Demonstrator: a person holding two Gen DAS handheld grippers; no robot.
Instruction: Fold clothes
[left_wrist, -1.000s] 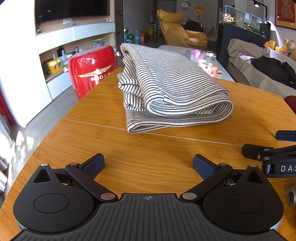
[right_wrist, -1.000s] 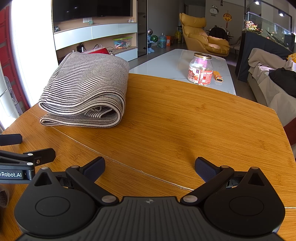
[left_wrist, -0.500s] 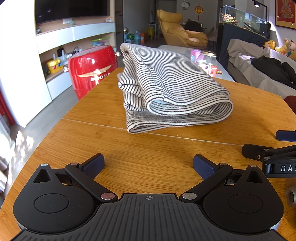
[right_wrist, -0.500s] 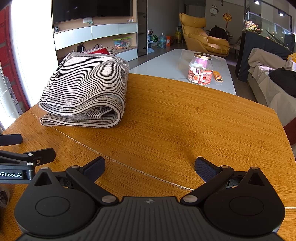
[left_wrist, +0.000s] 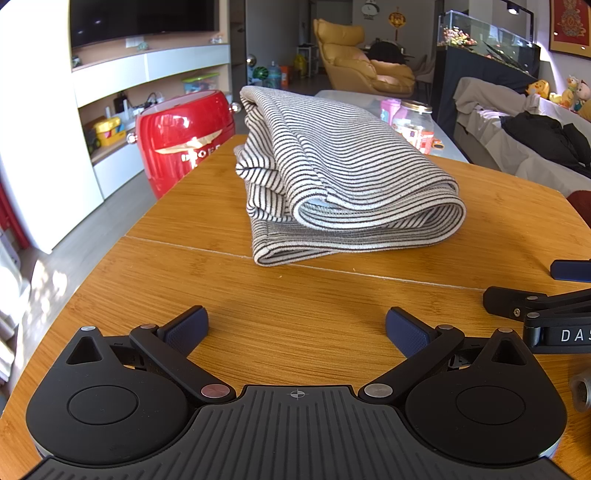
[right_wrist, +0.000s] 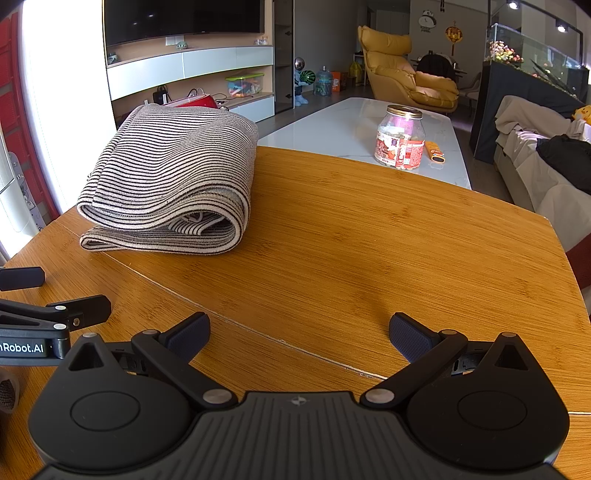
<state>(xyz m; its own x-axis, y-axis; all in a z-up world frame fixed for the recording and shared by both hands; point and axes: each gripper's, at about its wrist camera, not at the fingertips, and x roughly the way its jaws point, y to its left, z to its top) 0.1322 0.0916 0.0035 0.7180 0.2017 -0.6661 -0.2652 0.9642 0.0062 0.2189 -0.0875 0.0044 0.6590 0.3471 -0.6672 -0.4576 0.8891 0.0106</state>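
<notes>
**Folded shirt ahead, both claws empty**

A living room in daylight, with a wooden table (left_wrist: 498, 229) in the foreground and a seam running across its top. On the far side of that seam lies the striped shirt (left_wrist: 343, 184), already folded into a thick bundle — several layers, with a rounded fold on its right side and loose edges toward the near left. Whether it is a shirt or some other knit I cannot tell for sure.

From the left gripper (left_wrist: 297, 326) the bundle lies straight ahead, near but not touching, its long axis running away from the camera toward the far edge. From the right gripper (right_wrist: 299, 332) it sits ahead and well to the left, so the left one is the nearer and better lined up.

Both grippers rest low over the table, side by side, pointing forward — each has its jaws spread wide with nothing between them. Each shows at the edge of the other's view.

Judging by the tidy bundle, the folding looks finished or nearly so; any last tuck would fall to the left gripper at the near loose edge.
</notes>
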